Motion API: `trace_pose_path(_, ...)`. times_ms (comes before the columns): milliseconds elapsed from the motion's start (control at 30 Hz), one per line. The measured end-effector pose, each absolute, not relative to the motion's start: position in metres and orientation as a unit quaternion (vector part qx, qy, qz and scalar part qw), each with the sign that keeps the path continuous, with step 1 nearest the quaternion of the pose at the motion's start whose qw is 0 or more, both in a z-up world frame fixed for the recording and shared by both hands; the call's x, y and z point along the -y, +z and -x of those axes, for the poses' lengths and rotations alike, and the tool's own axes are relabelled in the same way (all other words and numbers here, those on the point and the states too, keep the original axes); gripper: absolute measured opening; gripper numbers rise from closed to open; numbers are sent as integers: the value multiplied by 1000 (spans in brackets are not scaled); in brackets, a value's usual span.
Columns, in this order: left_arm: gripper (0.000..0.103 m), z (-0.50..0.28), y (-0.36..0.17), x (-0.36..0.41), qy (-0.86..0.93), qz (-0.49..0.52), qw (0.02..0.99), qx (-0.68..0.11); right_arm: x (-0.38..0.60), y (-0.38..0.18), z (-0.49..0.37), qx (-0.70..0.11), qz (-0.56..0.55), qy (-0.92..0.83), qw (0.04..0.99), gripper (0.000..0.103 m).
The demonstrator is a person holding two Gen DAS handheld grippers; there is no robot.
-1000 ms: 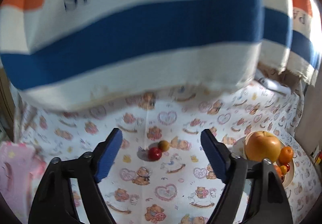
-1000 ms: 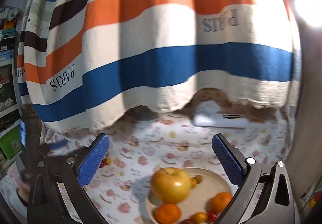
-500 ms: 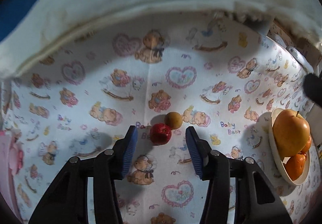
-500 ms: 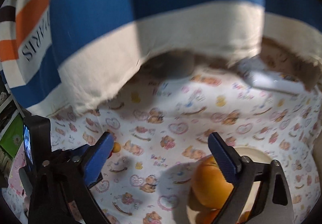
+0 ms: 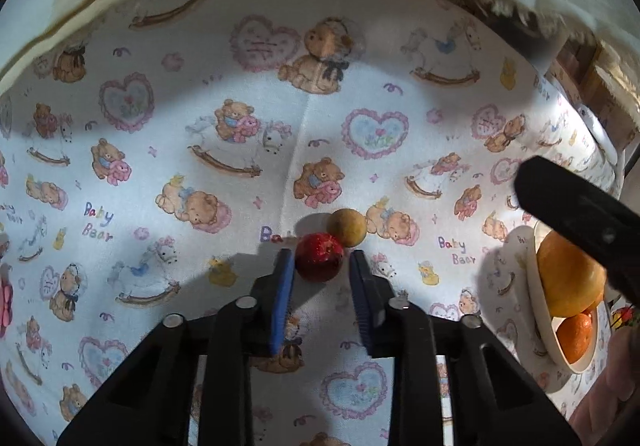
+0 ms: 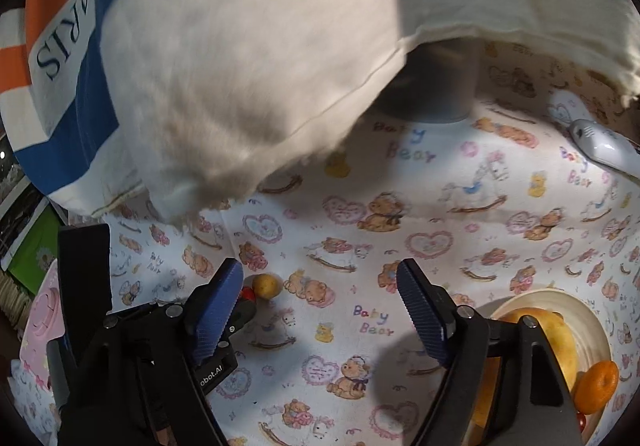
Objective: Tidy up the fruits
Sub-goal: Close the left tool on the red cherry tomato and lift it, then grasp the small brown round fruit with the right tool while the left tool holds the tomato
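1. The left tongs (image 5: 320,266) are clenched on a small round red fruit (image 5: 319,257), with one blue pad (image 5: 283,300) on each side of it.
2. The red fruit sits on the table, which is covered by a white cloth with teddy bears and hearts (image 5: 160,149).
3. A small round yellow-brown fruit (image 5: 347,227) lies just behind the red one, touching it.
4. The right tongs (image 6: 320,310) are closing, with nothing between the blue pads. They hang over bare cloth, between the two small fruits and the plate.
5. A round cream plate (image 6: 580,310) stands to the right, well apart from the two small fruits.
6. On the plate lie a big yellow apple (image 6: 560,350) and a small orange tangerine (image 6: 598,382), close together.
7. A striped blue, orange and cream cloth (image 6: 240,45) hangs over the far side.
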State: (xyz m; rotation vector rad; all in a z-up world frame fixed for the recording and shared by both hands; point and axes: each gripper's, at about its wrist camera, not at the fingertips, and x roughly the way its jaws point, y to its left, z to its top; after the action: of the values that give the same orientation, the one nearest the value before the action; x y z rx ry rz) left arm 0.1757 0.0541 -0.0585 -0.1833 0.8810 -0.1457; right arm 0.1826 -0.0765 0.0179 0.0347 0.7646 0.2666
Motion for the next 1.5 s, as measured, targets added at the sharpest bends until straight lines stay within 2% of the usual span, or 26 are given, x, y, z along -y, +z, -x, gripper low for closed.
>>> trace_pose_path(267, 19, -156, -45, -67, -61, 99, 908, -403, 70, 2, -199, -407, -26, 149, 901, 67)
trace_pose_path(333, 9, -153, -43, -73, -55, 105, 910, -398, 66, -5, -203, -418, -23, 159, 894, 64)
trace_pose_path(367, 8, -151, -40, -79, -51, 108, 911, -394, 65, -9, -205, -421, -25, 162, 892, 63)
trace_pose_path(567, 8, -150, -40, -95, -55, 125, 908, -397, 66, -25, -208, -441, -53, 186, 876, 59)
trace_pose_path(667, 17, -155, -41, -93, -60, 116, 907, -400, 65, -26, -210, -444, -54, 186, 875, 58)
trace_pose_path(967, 33, -165, -57, -72, -72, 94, 901, -418, 75, -20, -214, -444, -68, 185, 874, 55)
trace_pose_path(1033, 32, -166, -58, -70, -75, 88, 899, -423, 76, -20, -214, -442, -66, 184, 875, 55)
trace_pose_path(1133, 25, -171, -63, -62, -83, 96, 894, -430, 81, -20, -214, -443, -66, 181, 875, 53)
trace_pose_path(1500, 25, -166, -49, -92, -9, 137, 908, -395, 71, -18, -213, -436, -54, 193, 877, 47)
